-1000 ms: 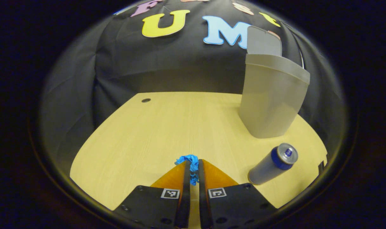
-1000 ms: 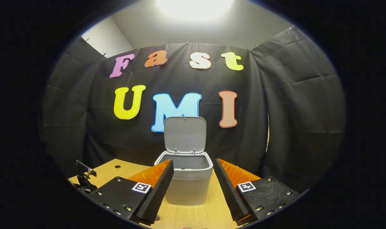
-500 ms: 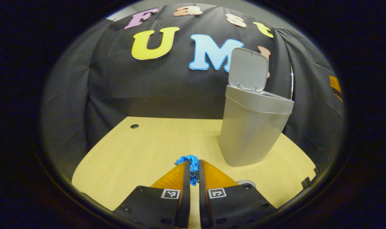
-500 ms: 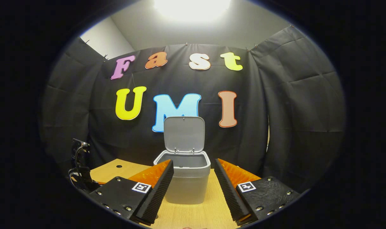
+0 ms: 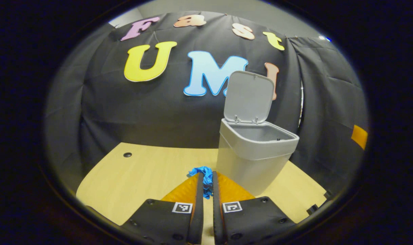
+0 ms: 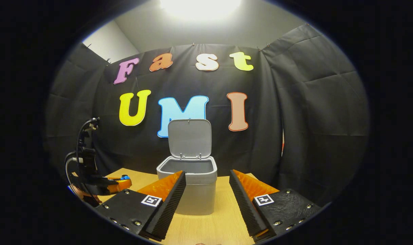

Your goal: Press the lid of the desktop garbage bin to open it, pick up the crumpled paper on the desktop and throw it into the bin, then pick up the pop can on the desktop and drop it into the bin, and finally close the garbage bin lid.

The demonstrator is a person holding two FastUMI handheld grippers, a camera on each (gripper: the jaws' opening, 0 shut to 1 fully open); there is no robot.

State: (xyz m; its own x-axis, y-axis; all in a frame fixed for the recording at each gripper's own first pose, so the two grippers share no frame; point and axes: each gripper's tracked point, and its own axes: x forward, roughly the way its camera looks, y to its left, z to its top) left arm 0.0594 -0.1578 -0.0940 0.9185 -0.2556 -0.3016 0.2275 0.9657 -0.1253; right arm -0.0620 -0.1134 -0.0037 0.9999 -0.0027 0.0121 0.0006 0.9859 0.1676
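The grey desktop bin (image 5: 252, 160) (image 6: 192, 190) stands on the wooden table with its lid (image 5: 250, 97) (image 6: 189, 139) tipped up and open. My left gripper (image 5: 206, 185) is shut on a crumpled blue paper (image 5: 203, 174), held above the table just left of the bin's lower front. In the right gripper view the left gripper (image 6: 119, 182) comes in from the left with the blue paper (image 6: 124, 177) at its tip. My right gripper (image 6: 206, 190) stands open in front of the bin, nothing between its fingers. The bin's inside looks bare where it shows.
The light wooden table (image 5: 138, 177) has a small dark hole (image 5: 127, 154) at its far left. Black cloth walls close the booth behind and to both sides. Cables (image 6: 80, 153) rise from the left gripper in the right gripper view.
The left gripper has risen with the blue paper and drawn level with the bin's rim; the pop can has dropped out of its view. The right gripper has barely moved.
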